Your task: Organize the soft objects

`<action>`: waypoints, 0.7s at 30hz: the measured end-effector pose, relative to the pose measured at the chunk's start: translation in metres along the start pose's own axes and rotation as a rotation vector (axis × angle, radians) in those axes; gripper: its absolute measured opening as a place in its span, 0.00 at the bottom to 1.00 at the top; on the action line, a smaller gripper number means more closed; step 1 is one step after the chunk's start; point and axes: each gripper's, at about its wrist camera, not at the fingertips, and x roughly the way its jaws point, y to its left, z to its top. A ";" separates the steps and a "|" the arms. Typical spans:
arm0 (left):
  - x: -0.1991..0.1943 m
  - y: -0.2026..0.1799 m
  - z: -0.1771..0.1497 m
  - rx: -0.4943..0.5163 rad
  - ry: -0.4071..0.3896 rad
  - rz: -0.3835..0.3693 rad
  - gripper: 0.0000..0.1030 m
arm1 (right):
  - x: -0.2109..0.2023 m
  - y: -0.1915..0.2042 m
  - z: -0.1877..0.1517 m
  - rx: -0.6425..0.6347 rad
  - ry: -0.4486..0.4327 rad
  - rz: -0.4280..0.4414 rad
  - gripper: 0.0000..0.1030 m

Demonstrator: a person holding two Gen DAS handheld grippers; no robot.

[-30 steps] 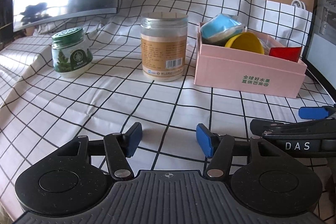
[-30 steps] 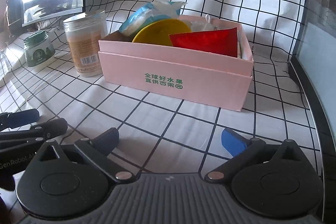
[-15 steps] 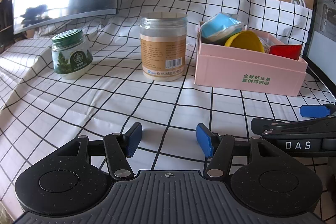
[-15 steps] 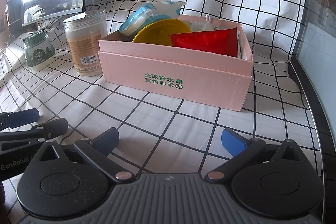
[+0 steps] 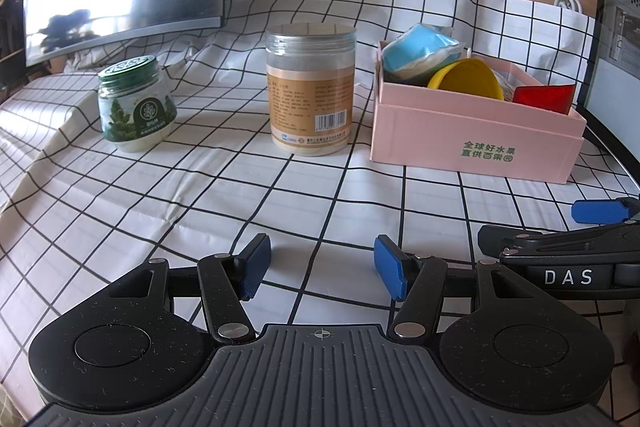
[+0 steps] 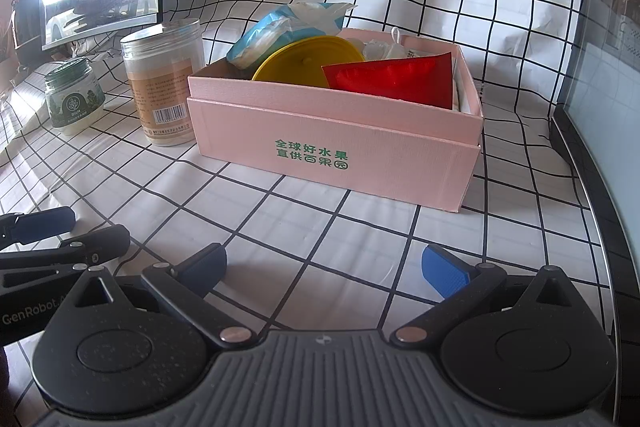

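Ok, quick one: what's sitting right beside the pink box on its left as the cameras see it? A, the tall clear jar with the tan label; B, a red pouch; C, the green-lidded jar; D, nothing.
A: the tall clear jar stands next to the pink box; the green-lidded jar is farther left.

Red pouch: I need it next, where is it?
In both views the red pouch stands in the pink box's right end, leaning beside the yellow lid.

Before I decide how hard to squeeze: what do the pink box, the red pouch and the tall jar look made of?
Pink box: seemingly matte cardboard, with fine surface grain and a printed green logo. Red pouch: probably thin glossy plastic or foil film, given its sheen and quilted wrinkles. Tall jar: clear plastic by the look, though glass is possible, with a paper-like label.
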 end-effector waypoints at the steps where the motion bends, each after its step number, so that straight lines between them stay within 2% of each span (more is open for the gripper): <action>1: 0.000 0.000 0.000 0.000 0.000 0.000 0.61 | 0.000 0.000 0.000 0.000 0.000 0.000 1.00; 21: 0.001 0.000 0.001 0.001 0.002 -0.006 0.61 | 0.000 0.000 0.000 0.000 0.000 0.000 1.00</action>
